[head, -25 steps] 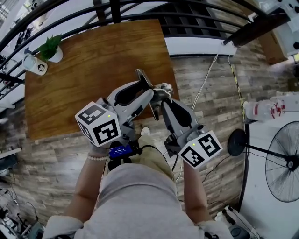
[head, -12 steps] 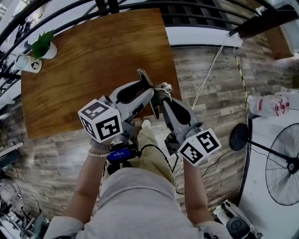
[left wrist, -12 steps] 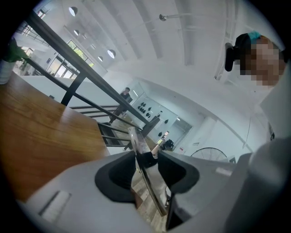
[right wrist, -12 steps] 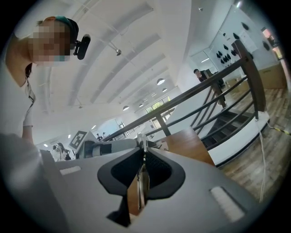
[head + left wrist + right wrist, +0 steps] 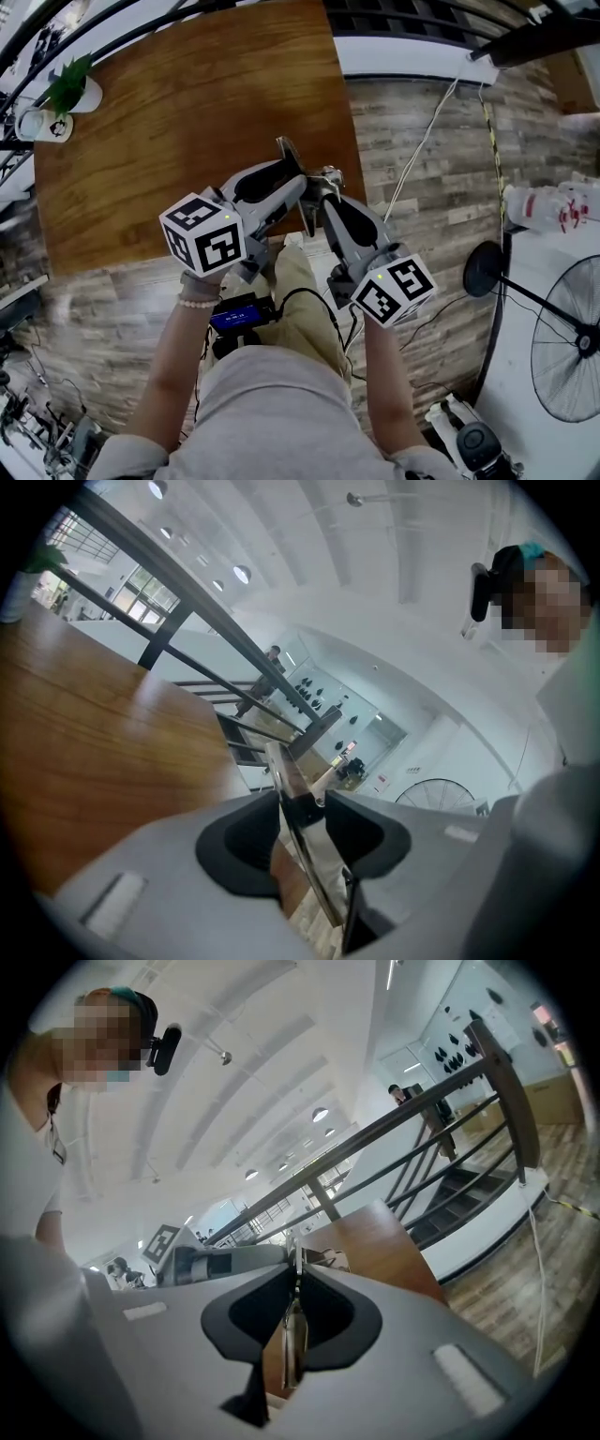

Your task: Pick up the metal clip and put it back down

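Observation:
The metal clip point(image 5: 289, 156) hangs over the near right corner of the wooden table point(image 5: 169, 122), held from both sides. My left gripper point(image 5: 298, 184) is shut on one shiny handle, which runs as a thin steel strip point(image 5: 302, 834) between its dark pads. My right gripper point(image 5: 323, 194) is shut on the other handle, seen edge-on as a narrow metal blade point(image 5: 292, 1333) pinched between its pads point(image 5: 323, 1312). The two grippers meet nose to nose, and the left one's body point(image 5: 220, 1262) shows just beyond the right one's jaws. The clip's underside is hidden.
A potted plant point(image 5: 67, 80) and a white mug point(image 5: 42, 122) stand at the table's far left corner. A dark railing point(image 5: 187, 19) runs behind the table. A standing fan point(image 5: 562, 347) and a white cable point(image 5: 422, 141) are on the wood-plank floor to the right.
Both grippers have sunk together toward the table's corner and rolled slightly, with the clip still pinched between them. Their grip looks the same.

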Motion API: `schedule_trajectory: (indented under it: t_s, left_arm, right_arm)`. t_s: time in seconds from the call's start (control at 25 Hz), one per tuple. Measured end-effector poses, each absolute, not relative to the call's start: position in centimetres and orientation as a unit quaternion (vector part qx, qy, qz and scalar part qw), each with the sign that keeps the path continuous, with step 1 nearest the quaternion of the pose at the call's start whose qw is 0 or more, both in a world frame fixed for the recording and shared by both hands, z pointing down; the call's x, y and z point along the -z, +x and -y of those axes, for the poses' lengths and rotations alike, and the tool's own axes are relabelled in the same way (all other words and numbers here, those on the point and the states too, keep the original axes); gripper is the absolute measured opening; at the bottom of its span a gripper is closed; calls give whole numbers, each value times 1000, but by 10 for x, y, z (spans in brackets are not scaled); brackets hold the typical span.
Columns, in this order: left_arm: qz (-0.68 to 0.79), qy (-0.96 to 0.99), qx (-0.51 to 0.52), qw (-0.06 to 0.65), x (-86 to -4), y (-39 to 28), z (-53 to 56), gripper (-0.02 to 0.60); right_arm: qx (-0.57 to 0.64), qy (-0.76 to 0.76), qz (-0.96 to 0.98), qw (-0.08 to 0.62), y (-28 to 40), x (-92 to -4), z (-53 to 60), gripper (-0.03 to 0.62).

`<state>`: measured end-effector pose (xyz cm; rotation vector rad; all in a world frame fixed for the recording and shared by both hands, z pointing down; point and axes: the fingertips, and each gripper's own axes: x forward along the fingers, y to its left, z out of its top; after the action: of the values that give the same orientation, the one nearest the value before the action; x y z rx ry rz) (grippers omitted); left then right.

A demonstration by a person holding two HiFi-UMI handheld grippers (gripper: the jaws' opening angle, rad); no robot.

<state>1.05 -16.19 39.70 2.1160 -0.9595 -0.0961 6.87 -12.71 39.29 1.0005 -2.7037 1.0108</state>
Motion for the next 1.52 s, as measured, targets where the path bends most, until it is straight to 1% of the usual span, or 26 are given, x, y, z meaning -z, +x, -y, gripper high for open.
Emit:
schedule_trajectory:
  t_s: [0.32, 1.08, 1.32, 1.52]
  left_arm:
    - [379, 822, 24, 424, -434, 21, 171, 150]
    - [393, 790, -22, 470, -498, 27, 179, 158]
    - [411, 787, -74, 454, -516, 25, 178, 144]
    - [415, 782, -90, 456, -527, 24, 179, 143]
  right_arm:
    - [-352, 328, 875, 65, 79, -428, 136, 57]
    - [-411, 331, 845, 89, 85, -486, 144, 55]
    - [-414, 338, 839, 106, 84, -496, 146, 54]
    - [-431, 342, 828, 106, 83, -506, 150, 54]
